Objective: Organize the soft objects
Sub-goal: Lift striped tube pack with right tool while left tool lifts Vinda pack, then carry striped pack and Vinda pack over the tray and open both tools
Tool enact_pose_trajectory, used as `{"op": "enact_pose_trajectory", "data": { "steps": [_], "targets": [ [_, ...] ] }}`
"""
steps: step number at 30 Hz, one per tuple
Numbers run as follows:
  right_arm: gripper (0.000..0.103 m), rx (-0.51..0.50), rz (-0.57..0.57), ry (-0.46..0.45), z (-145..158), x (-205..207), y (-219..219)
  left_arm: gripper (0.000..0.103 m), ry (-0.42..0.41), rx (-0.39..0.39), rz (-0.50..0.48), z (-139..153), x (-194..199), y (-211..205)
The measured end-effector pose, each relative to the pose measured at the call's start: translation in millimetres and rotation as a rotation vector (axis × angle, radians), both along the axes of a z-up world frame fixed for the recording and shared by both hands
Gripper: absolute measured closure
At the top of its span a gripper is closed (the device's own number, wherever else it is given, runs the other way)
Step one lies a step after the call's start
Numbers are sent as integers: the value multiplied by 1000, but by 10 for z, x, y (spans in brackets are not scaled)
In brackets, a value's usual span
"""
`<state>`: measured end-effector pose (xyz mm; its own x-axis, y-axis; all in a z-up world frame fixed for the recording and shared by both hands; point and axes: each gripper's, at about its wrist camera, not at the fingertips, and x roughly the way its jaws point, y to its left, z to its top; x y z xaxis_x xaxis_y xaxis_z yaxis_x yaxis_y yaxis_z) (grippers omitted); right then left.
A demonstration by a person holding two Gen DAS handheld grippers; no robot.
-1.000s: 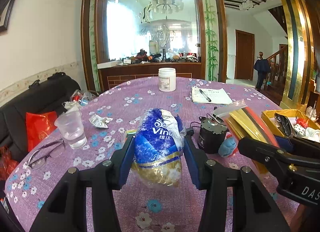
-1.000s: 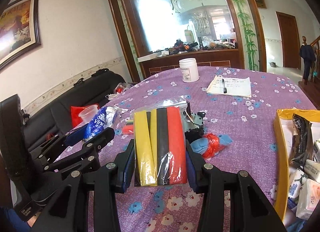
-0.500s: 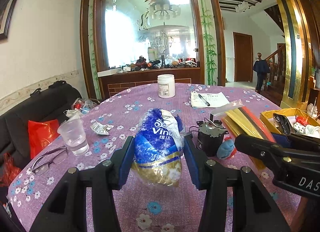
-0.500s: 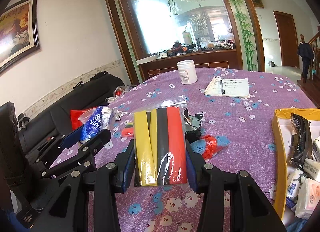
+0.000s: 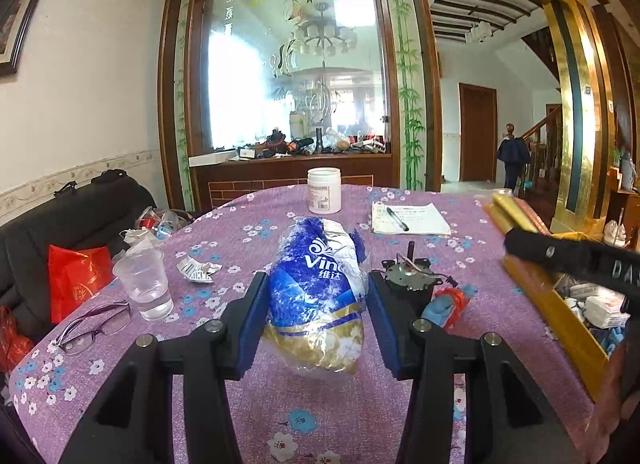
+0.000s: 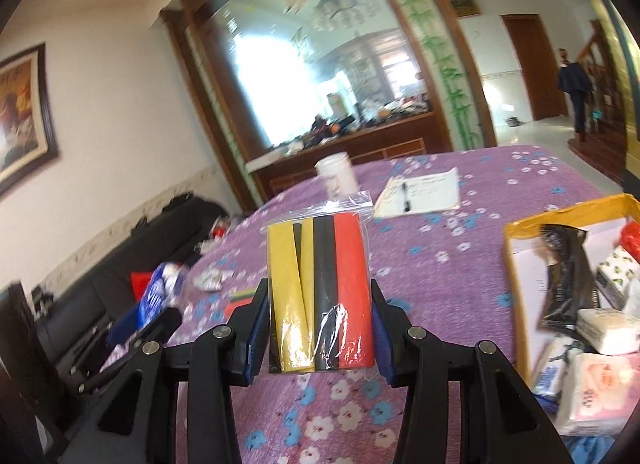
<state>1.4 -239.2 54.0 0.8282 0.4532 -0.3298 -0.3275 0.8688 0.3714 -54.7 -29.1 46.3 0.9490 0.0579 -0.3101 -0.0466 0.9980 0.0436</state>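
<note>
My left gripper [image 5: 316, 322] is shut on a blue and gold tissue pack [image 5: 316, 296] and holds it above the purple flowered tablecloth [image 5: 360, 416]. My right gripper [image 6: 318, 328] is shut on a clear bag of yellow, black and red tubes [image 6: 320, 292], raised and tilted above the table. The right gripper shows at the right edge of the left wrist view [image 5: 572, 260], over the yellow box [image 5: 560, 316]. The yellow box [image 6: 516, 264] holds tissue packs [image 6: 600, 348] and a black packet [image 6: 564, 276].
On the table stand a plastic cup of water [image 5: 144, 288], glasses [image 5: 92, 330], a small motor [image 5: 408, 280], a blue and red cloth [image 5: 448, 300], a white jar [image 5: 324, 190] and a notepad with a pen [image 5: 408, 218]. A black sofa [image 5: 60, 216] is to the left.
My right gripper has lifted the tube bag and swung right toward the yellow box, tilting. My left gripper has risen a little with the tissue pack.
</note>
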Motion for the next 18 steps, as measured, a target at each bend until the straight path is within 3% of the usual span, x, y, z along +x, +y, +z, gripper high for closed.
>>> {"op": "enact_pose_trajectory", "data": {
  "steps": [8, 18],
  "targets": [
    [55, 17, -97, -34, 166, -112, -204, 56, -10, -23, -72, 182, -72, -117],
    [55, 80, -172, -80, 349, -370, -684, 56, -77, 39, -231, 467, -166, -777]
  ]
}}
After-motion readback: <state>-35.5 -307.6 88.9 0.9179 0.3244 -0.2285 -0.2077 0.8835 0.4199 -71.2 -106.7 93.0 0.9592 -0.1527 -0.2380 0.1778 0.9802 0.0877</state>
